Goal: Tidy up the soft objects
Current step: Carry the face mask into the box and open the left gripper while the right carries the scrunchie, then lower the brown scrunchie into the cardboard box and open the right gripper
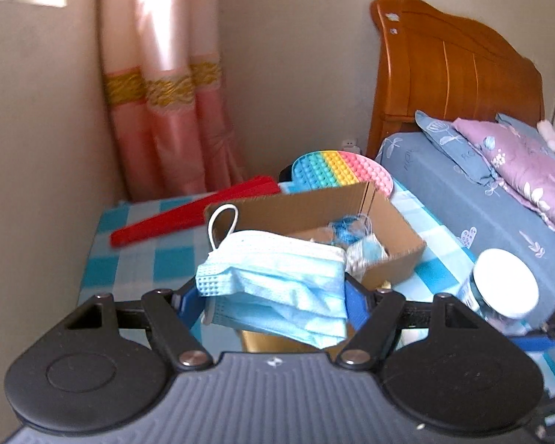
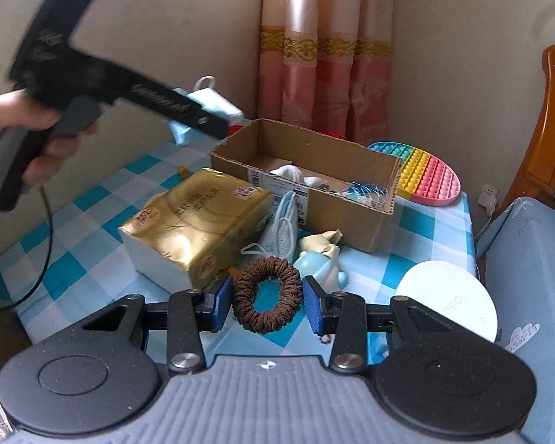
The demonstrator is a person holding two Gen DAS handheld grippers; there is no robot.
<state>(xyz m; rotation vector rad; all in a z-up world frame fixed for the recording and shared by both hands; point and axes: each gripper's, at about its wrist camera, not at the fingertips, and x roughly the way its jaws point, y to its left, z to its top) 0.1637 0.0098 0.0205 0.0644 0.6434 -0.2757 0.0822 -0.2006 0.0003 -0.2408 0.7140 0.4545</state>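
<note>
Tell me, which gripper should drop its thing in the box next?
Probably the left gripper: it already grips the blue mask in the air near the cardboard box. The right gripper is open around the brown scrunchie.

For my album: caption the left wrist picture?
Left gripper holds a blue mask above the box.
</note>
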